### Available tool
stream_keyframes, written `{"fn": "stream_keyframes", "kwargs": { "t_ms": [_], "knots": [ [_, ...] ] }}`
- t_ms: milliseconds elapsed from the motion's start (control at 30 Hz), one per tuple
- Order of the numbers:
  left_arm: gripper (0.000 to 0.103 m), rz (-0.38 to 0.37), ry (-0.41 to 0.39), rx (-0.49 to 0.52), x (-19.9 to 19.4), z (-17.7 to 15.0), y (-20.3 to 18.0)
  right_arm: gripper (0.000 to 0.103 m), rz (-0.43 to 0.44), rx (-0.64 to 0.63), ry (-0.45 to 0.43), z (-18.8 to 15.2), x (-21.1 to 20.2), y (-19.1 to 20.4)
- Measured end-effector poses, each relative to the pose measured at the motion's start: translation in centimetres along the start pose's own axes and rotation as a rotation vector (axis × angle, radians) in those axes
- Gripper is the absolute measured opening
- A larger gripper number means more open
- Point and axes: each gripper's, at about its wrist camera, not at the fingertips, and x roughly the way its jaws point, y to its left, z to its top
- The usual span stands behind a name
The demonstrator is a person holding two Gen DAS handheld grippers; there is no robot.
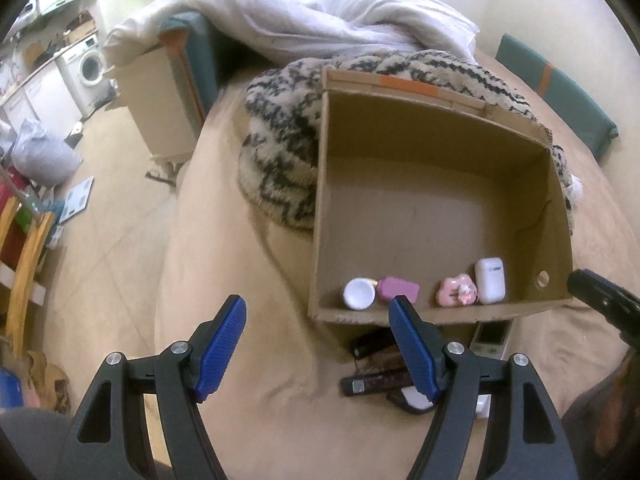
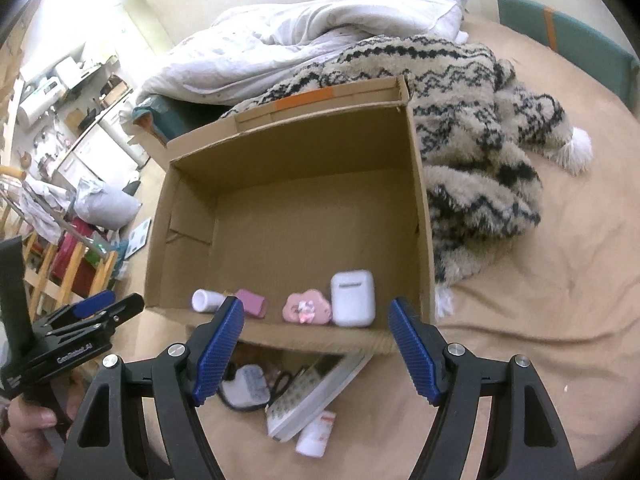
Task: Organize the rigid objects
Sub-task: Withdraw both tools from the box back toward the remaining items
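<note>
Bed sorting | cardboard box (image 2: pixel 420 208) holds four small items along its near wall, lower frame; left gripper (image 1: pixel 316 344) and right gripper (image 2: pixel 316 344) both apart, empty, likely readying for clutter (image 2: pixel 296 404) outside

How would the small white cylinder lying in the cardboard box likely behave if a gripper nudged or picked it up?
The white cylinder lies on its side in the cardboard box, so a nudge would probably roll it. It looks rigid and small, likely light. Its smooth surface may slip between pads.
</note>
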Motion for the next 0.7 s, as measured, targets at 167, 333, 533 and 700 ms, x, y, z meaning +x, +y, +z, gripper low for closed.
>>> {"fn": "stream_keyframes", "kwargs": {
  "t_ms": [167, 333, 533, 700],
  "knots": [
    [0.071, 0.015, 0.035, -0.014, 0.3, -0.7, 0.5, 0.079, 0.035, 0.037, 0.035, -1.8, -0.4, 0.0],
    [0.071, 0.016, 0.133, -0.022, 2.2, -1.4, 0.8, 0.079, 0.052, 0.073, 0.078, -3.0, 0.0, 0.0],
    [0.071, -0.029, 0.264, -0.023, 4.9, -2.7, 0.0, 0.079, 0.040, 0.081, 0.119, -3.2, 1.1, 0.1],
    [0.072, -0.235, 0.358, -0.172, 6.8, -3.0, -0.1, 0.079, 0.033, 0.088, 0.145, -3.3, 2.0, 0.1]
  ]
}}
